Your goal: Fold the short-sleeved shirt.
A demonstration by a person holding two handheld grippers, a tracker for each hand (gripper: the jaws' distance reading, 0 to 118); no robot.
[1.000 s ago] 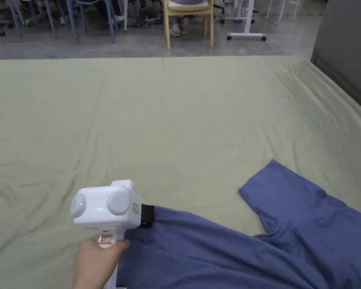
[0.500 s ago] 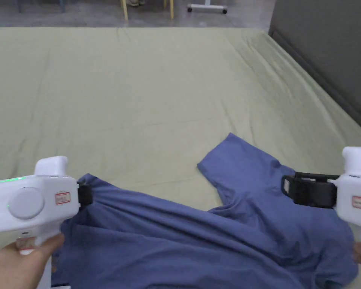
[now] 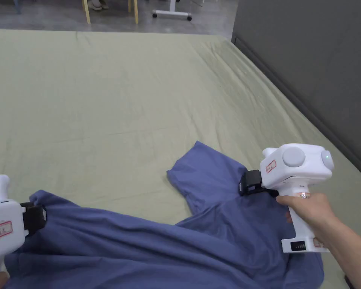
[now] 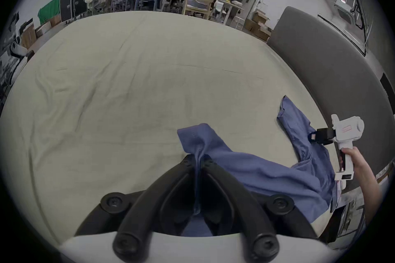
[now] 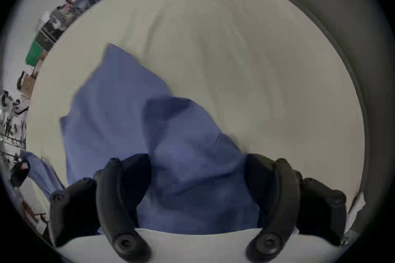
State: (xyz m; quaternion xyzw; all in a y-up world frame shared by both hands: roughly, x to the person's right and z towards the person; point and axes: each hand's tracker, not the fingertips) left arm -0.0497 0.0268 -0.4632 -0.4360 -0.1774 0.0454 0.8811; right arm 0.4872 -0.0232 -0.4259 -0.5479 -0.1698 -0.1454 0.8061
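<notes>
Blue shirt [image 3: 146,244] lies rumpled and unfolded at the bed's [image 3: 138,94] near edge: my left tool [image 4: 197,157] pinches its corner, right tool [image 5: 197,171] spread over a sleeve.

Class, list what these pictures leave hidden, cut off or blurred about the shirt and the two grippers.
- Shirt: head view, lower part cut off by the bottom edge.
- Left gripper: head view, body cut off at the left edge.
- Right gripper view: sleeve edges blurred.
- Collar: cannot be made out.
</notes>
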